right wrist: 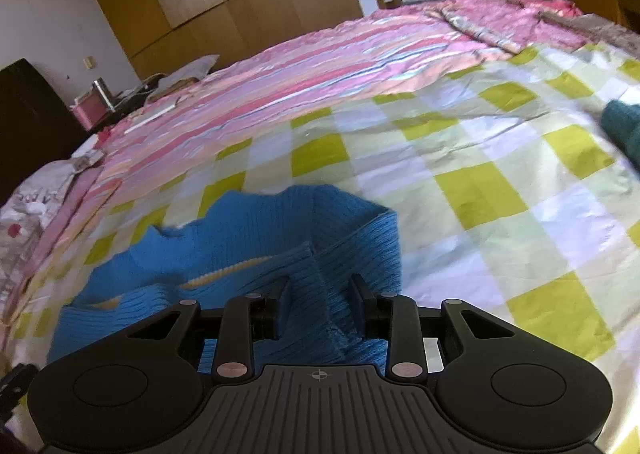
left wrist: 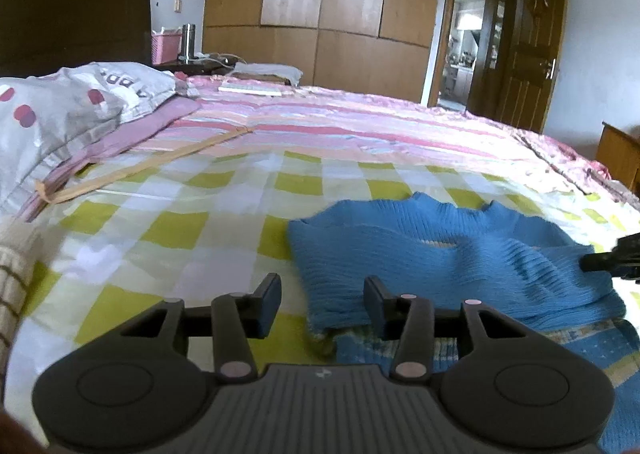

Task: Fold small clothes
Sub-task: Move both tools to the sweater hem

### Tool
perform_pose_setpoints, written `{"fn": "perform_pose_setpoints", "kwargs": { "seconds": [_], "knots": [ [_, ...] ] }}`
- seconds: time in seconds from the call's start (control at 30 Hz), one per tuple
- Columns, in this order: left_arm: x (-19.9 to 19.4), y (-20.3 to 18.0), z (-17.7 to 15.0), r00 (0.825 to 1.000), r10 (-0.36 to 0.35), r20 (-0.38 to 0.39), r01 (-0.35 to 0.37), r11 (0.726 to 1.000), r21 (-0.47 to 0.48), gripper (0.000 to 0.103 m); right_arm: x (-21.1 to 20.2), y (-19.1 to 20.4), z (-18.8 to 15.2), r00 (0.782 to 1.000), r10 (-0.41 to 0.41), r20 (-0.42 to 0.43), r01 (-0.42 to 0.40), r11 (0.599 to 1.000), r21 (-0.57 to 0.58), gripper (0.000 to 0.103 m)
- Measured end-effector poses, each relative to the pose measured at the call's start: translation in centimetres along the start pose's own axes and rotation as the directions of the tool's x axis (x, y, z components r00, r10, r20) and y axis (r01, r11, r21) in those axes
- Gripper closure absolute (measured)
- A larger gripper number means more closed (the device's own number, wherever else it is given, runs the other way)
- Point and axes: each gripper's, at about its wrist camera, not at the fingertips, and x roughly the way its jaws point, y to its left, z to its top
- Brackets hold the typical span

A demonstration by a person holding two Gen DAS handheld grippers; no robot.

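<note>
You see a bright blue ribbed knit sweater (left wrist: 460,254) in the lower right of your left wrist view, with a pale yellow and white patterned band along its lower edge. In your right wrist view the same blue knit (right wrist: 256,254) fills the lower left. Under it lies a checked sheet (left wrist: 192,222) of lime green, white and pale cream squares. Above that, across the middle of both frames, runs a quilt (left wrist: 360,122) striped in pink, peach and light blue. At the left of your left view sits a grey pillow (left wrist: 60,110) with dark red dots. The wardrobe (left wrist: 320,6) at the top is brown wood. Both grippers are black, and a dark teal cloth (right wrist: 624,130) shows at the right edge of your right view.
</note>
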Motion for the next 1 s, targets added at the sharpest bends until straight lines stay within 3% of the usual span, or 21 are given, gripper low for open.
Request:
{"fn": "perform_pose_setpoints", "kwargs": {
  "seconds": [0.03,0.13,0.27,0.43,0.6,0.67,0.87,0.93,1.0],
  "knots": [
    [0.3,-0.1,0.0,1.0,0.003,-0.007,-0.003,1.0,0.005,0.053,-0.2,0.0,0.0,1.0,-0.002,-0.004,0.002,1.0,-0.007,0.097],
    [0.4,-0.2,-0.2,1.0,0.014,-0.007,-0.014,1.0,0.003,0.053,-1.2,-0.6,-0.1,1.0,0.015,-0.01,-0.015,1.0,0.0,0.103],
    [0.3,0.1,-0.3,1.0,0.016,0.002,-0.016,1.0,-0.01,0.053,-3.1,-1.5,-0.5,0.999,0.042,0.021,-0.042,0.998,0.035,0.103],
    [1.0,0.5,-0.9,1.0,0.008,-0.026,-0.009,1.0,-0.028,0.052,-3.0,-1.9,-1.4,1.0,0.005,-0.001,-0.005,1.0,0.025,0.103],
    [0.7,0.5,-1.2,1.0,0.003,-0.026,-0.004,1.0,-0.009,0.052,-2.4,-1.1,-1.5,0.999,-0.033,-0.012,0.033,0.999,-0.016,0.101],
    [0.5,0.7,-1.3,1.0,-0.001,-0.026,0.001,1.0,-0.011,0.052,-2.6,-0.4,-1.3,0.999,-0.049,-0.003,0.049,0.998,-0.036,0.093],
    [-0.5,1.1,-1.0,1.0,-0.002,-0.01,0.002,1.0,-0.007,0.052,-4.8,1.5,-2.0,0.997,-0.061,0.055,0.068,0.989,-0.131,0.093],
    [-0.2,1.3,-1.0,0.999,-0.005,-0.037,0.004,1.0,-0.013,0.052,-4.5,1.6,-2.1,0.997,-0.067,0.035,0.071,0.988,-0.136,0.092],
    [-0.1,1.5,-1.3,0.998,-0.004,-0.059,0.002,1.0,-0.027,0.052,-3.5,1.3,-2.4,0.996,-0.072,-0.047,0.066,0.99,-0.125,0.088]
  ]
}}
